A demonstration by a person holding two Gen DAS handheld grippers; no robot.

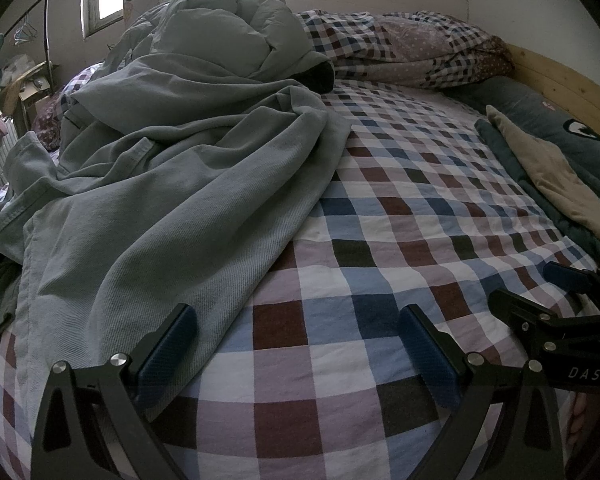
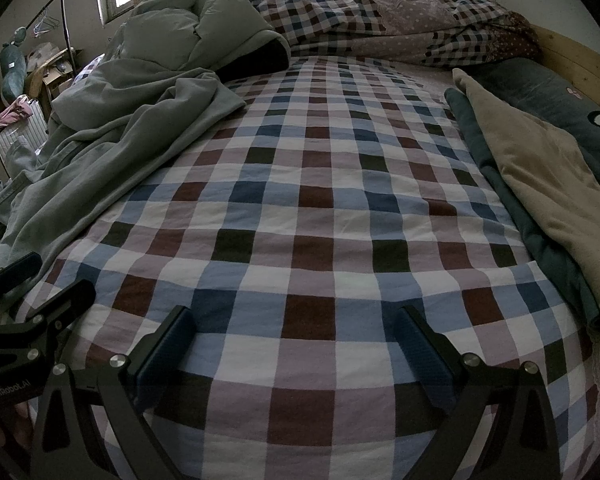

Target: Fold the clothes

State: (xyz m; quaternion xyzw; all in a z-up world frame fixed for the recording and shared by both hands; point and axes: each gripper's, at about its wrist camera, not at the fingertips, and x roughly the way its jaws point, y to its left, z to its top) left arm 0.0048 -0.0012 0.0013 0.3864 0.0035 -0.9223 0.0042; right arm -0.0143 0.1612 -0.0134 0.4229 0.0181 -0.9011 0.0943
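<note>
Left wrist: grey garment (image 1: 172,200) crumpled (L gripper (image 1: 300,344) agape).

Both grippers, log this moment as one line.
left gripper: open, empty | right gripper: open, empty | grey-green garment: crumpled on checked bed sheet, unfolded

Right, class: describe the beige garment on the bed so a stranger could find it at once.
Start at the checked bed sheet and go to its right side, by the wooden bed frame. The beige garment lies flat on a dark teal one. It is the only pale tan piece; the heaped clothes opposite are grey-green.
</note>
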